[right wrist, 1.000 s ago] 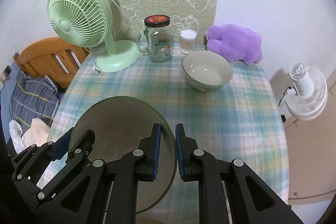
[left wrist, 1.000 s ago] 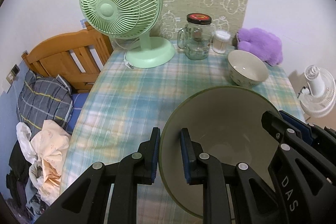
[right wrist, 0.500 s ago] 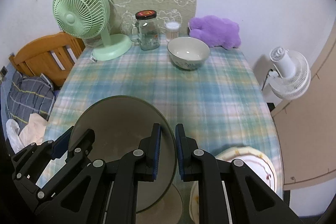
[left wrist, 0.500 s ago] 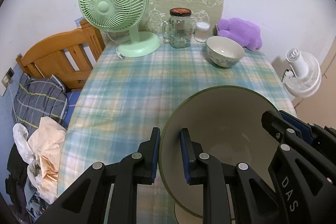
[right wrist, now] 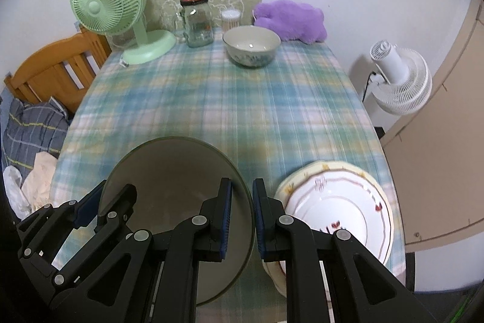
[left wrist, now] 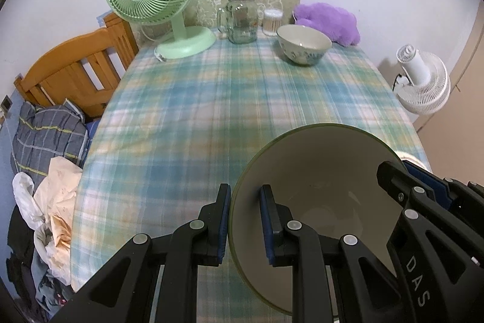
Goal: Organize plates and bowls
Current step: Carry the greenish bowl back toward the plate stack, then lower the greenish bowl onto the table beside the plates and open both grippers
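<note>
On my left side, the left gripper (left wrist: 243, 221) is clamped on the near-left rim of the large green-rimmed, cream-glazed ceramic bowl (left wrist: 320, 189), one pad outside the wall and one inside. Over on the other side of that rim, the right gripper (right wrist: 242, 218) is pinched on it the same way, so I am carrying the bowl between both claws, each closed on its edge.

The bowl hangs above the near part of the table with the blue-green plaid cloth (right wrist: 242, 111), its mouth tipped up and slightly away from me. It is round, so it has no real long axis; what matters is that the rim plane tilts, near edge lower in my views.

To its right, close to the table's near-right corner, lies a stack of cream and white scalloped plates with a red trim pattern (right wrist: 338, 202). Far across the table stands a smaller white floral-patterned bowl (right wrist: 252, 46), upright, well apart from everything I hold.

I judge this to be the carry step: the big bowl is lifted and not yet set down. The next move calls for levelling the rim, choosing a clear spot near the plates, lowering both hands together, and releasing both grips evenly so it does not tip.
</note>
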